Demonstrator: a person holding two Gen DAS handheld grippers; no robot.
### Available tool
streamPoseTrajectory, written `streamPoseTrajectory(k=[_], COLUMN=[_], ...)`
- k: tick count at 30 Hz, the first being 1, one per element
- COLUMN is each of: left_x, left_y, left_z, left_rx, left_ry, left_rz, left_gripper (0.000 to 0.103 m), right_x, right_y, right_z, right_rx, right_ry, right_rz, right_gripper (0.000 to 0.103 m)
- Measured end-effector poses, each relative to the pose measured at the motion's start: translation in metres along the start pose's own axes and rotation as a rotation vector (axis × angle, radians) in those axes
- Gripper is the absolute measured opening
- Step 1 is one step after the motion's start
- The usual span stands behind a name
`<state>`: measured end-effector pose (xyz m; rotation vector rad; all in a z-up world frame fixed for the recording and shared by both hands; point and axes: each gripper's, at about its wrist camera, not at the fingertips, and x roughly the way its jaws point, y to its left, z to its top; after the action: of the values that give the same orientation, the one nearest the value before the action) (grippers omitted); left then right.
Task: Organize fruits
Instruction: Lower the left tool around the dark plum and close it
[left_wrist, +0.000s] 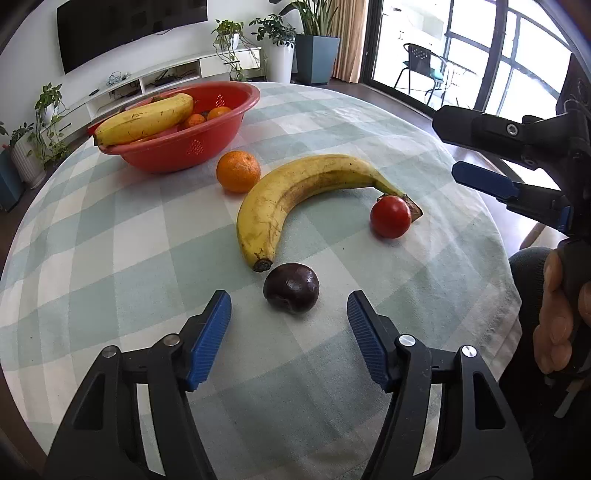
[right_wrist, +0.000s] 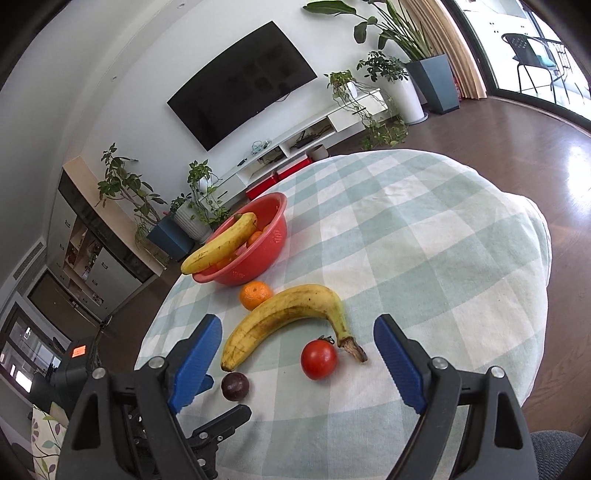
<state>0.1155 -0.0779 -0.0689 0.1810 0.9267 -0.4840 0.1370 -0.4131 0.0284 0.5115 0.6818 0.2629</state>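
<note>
A red basket at the table's far left holds a banana and some oranges. On the checked cloth lie an orange, a big banana, a red tomato and a dark purple fruit. My left gripper is open, its jaws on either side of the purple fruit and just short of it. My right gripper is open and empty, above the tomato and banana stem.
The round table's edge drops off at the right. A person's hand holds the right gripper's handle at the right in the left wrist view. A TV, a low cabinet and potted plants stand beyond the table.
</note>
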Motion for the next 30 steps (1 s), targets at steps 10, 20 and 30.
streamPoseTrajectory(k=[10, 20, 30], left_x=[0.015, 0.015, 0.012], left_y=[0.001, 0.003, 0.006], left_z=[0.011, 0.009, 0.005], left_rx=[0.018, 0.040, 0.048], left_ry=[0.018, 0.014, 0.005], left_rz=[-0.005, -0.012, -0.037], left_gripper=[0.042, 0.033, 0.028], right_x=[0.000, -0.002, -0.002], right_y=[0.001, 0.004, 0.005], right_z=[0.000, -0.001, -0.001], right_rx=[-0.001, -0.016, -0.021], right_ry=[0.003, 0.008, 0.009], right_rz=[0.004, 0.000, -0.002], right_gripper=[0.087, 0.086, 0.085])
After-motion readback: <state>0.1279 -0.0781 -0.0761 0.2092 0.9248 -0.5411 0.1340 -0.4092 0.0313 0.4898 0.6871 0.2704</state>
